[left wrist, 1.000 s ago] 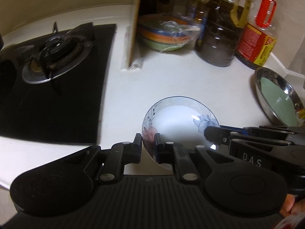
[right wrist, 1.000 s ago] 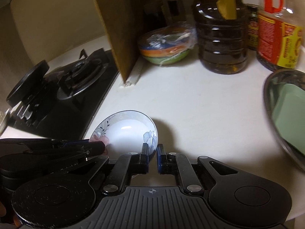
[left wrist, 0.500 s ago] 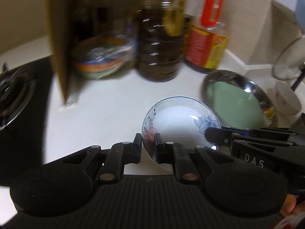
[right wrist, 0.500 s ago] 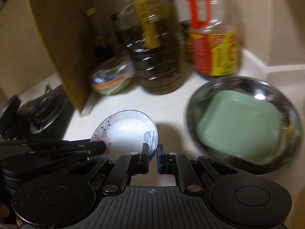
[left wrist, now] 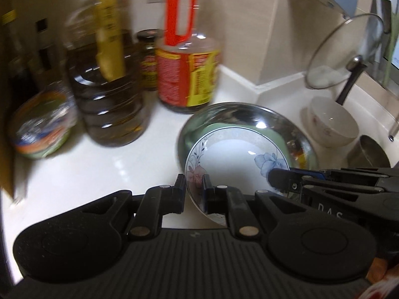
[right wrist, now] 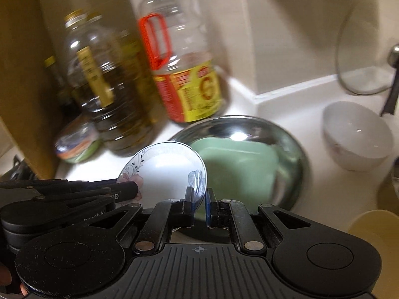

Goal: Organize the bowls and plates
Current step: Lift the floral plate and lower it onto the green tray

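Left wrist view, nearest first: the left gripper (left wrist: 194, 193) is clamped on the near rim of the floral plate (left wrist: 234, 154), and the right gripper (left wrist: 274, 174) pinches the same plate's rim from the right side. In the right wrist view the right gripper (right wrist: 199, 205) has its jaws drawn together on the plate's edge (right wrist: 164, 172), with the left gripper (right wrist: 132, 189) gripping the opposite rim. The plate is held tilted, off the white counter (left wrist: 112, 169), in front of and partly over the steel basin (right wrist: 294, 149). A pale green square dish (right wrist: 239, 167) lies inside the basin. Right of the basin stands a white bowl (right wrist: 356, 137), apparently empty. Behind it a glass lid (left wrist: 346, 52) leans upright. Behind the basin, against the wall, stand a red-handled bottle (right wrist: 184, 74), a dark oil bottle (right wrist: 109, 92) and a small jar (left wrist: 148, 57). Wrapped coloured bowls (left wrist: 40, 127) sit far left.
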A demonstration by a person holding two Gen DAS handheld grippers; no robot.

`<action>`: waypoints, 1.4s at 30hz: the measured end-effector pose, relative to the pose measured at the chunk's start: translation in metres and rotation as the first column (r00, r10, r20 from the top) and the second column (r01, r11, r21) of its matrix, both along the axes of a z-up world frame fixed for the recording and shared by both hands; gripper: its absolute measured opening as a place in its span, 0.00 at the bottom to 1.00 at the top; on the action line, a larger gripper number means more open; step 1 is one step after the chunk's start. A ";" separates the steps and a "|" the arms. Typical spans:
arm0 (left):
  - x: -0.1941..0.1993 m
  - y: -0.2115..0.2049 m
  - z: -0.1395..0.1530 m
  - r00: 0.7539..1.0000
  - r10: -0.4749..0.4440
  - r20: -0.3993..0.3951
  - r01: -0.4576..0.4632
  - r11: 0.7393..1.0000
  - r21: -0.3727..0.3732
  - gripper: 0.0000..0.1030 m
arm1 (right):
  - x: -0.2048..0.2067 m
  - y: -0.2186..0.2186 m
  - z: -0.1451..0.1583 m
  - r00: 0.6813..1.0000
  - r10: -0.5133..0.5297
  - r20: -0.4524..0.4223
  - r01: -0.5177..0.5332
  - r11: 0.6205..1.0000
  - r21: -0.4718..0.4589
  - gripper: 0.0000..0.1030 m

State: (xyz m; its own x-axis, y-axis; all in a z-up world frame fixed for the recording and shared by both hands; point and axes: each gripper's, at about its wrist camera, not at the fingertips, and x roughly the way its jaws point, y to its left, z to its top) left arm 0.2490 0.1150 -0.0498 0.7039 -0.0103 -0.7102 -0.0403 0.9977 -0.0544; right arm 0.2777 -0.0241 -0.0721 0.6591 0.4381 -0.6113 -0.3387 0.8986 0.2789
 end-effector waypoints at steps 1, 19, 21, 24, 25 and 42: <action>0.004 -0.003 0.000 1.000 -0.012 0.000 0.012 1.000 0.002 0.11 | 0.002 -0.004 0.000 1.000 -0.013 0.000 0.013 1.000 0.000 0.08; 0.068 -0.022 -0.034 0.992 -0.097 -0.083 0.096 0.995 -0.009 0.11 | 0.050 -0.027 -0.030 0.989 -0.124 -0.085 0.122 0.992 -0.032 0.08; 0.071 -0.021 -0.037 0.991 -0.099 -0.088 0.098 0.995 -0.009 0.11 | 0.053 -0.027 -0.032 0.988 -0.126 -0.092 0.123 0.992 -0.034 0.08; 0.077 -0.021 -0.041 0.990 -0.100 -0.100 0.099 0.995 -0.011 0.11 | 0.058 -0.027 -0.035 0.987 -0.127 -0.104 0.124 0.992 -0.037 0.08; 0.078 -0.021 -0.041 0.989 -0.102 -0.103 0.101 0.995 -0.013 0.11 | 0.059 -0.027 -0.035 0.986 -0.128 -0.107 0.125 0.991 -0.038 0.08; 0.084 -0.017 -0.043 0.988 -0.122 -0.096 0.121 0.992 -0.019 0.12 | 0.064 -0.029 -0.037 0.979 -0.181 -0.091 0.180 0.983 -0.023 0.10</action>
